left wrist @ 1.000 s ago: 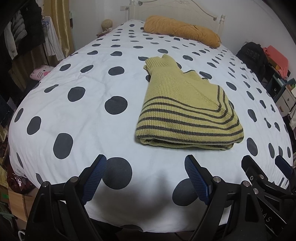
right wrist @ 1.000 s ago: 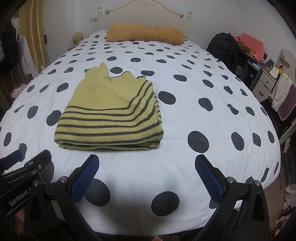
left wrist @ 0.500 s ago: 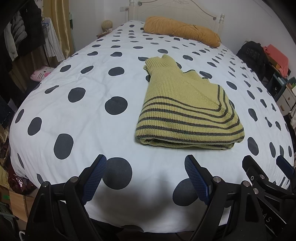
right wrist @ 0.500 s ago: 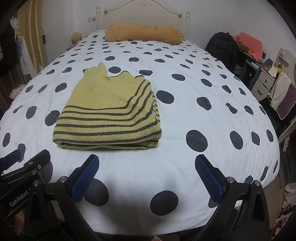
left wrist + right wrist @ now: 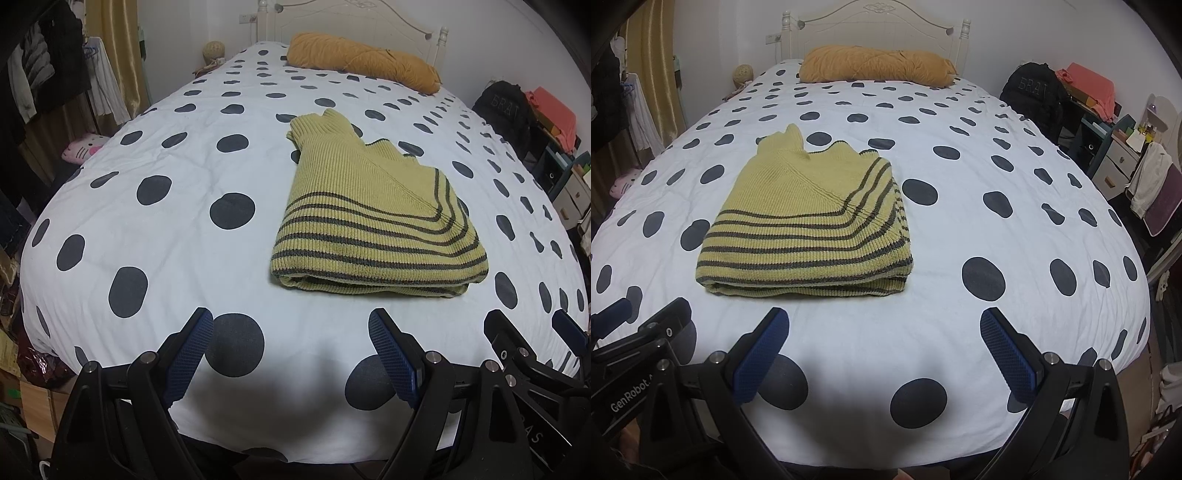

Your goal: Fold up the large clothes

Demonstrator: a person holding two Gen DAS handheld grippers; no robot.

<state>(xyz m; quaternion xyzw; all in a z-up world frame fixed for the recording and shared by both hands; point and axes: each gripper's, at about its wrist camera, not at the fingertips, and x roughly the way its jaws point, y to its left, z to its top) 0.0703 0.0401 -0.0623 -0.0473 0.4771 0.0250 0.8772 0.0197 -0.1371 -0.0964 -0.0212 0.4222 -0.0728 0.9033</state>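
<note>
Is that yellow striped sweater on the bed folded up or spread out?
Folded. The sweater lies as a compact rectangle on the bed, with stacked layers showing along its near edge.

Ahead of the spread jaws lies a folded ribbed-knit sweater (image 5: 373, 221) (image 5: 809, 225) in olive-yellow crossed by dark grey stripes, on a white quilted bedspread (image 5: 177, 177) (image 5: 997, 236) printed with large dark grey polka dots. Far beyond the jaws, a long mustard-orange bolster pillow (image 5: 362, 61) (image 5: 875, 68) sits against a cream-white carved headboard (image 5: 875, 26). The left gripper (image 5: 291, 350) and right gripper (image 5: 886, 347) are black with blue textured pads (image 5: 391, 354) (image 5: 1008, 350).
</note>
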